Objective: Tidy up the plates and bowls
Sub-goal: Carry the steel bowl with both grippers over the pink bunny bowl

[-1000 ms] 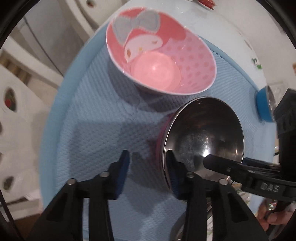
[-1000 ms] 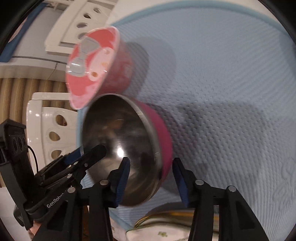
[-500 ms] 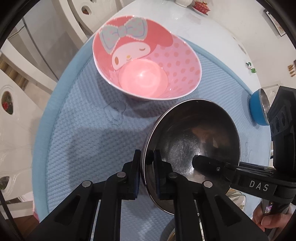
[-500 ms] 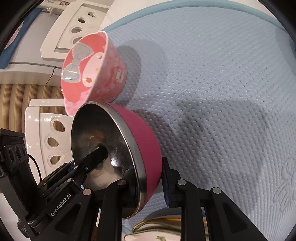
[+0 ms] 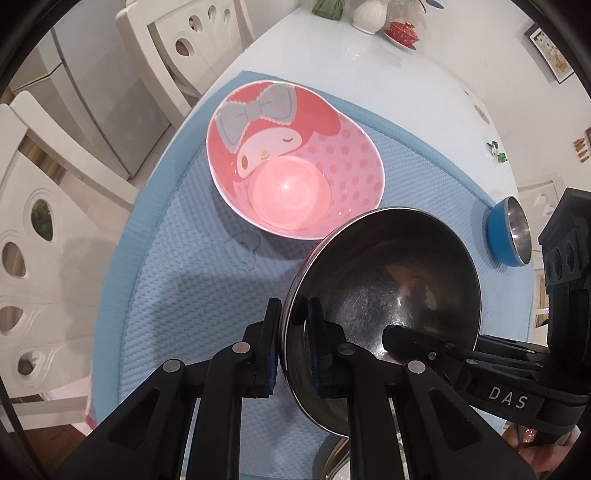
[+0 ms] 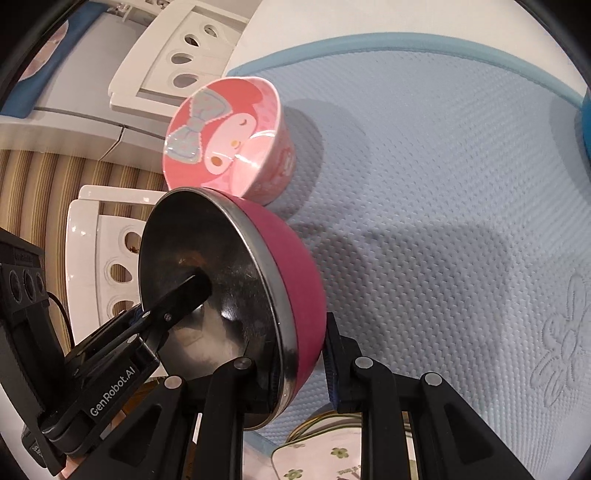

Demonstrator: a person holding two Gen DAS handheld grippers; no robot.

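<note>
A magenta bowl with a steel inside (image 5: pixel 388 280) (image 6: pixel 291 273) hangs tilted above the light blue mat (image 5: pixel 177 280) (image 6: pixel 443 166). Both grippers hold it by the rim. My left gripper (image 5: pixel 293 312) is shut on the rim's near left side, one pad inside and one outside. On the opposite side my right gripper (image 6: pixel 301 354) is shut on the rim. In each wrist view the other gripper's inner finger (image 5: pixel 406 338) (image 6: pixel 184 295) reaches into the bowl. Just beyond stands a pink cartoon bowl (image 5: pixel 295 162) (image 6: pixel 229 140) with nothing in it.
A small blue bowl with a steel inside (image 5: pixel 506 232) sits at the mat's right edge. A flowered plate (image 6: pixel 332 454) lies under the near side. White chairs (image 5: pixel 33 221) (image 6: pixel 99 258) stand along the table's left. Small ornaments (image 5: pixel 402 31) crowd the far end.
Both grippers went from open around the magenta bowl's rim to shut on it. The bowl has risen off the mat with them, and more of the table shows.
</note>
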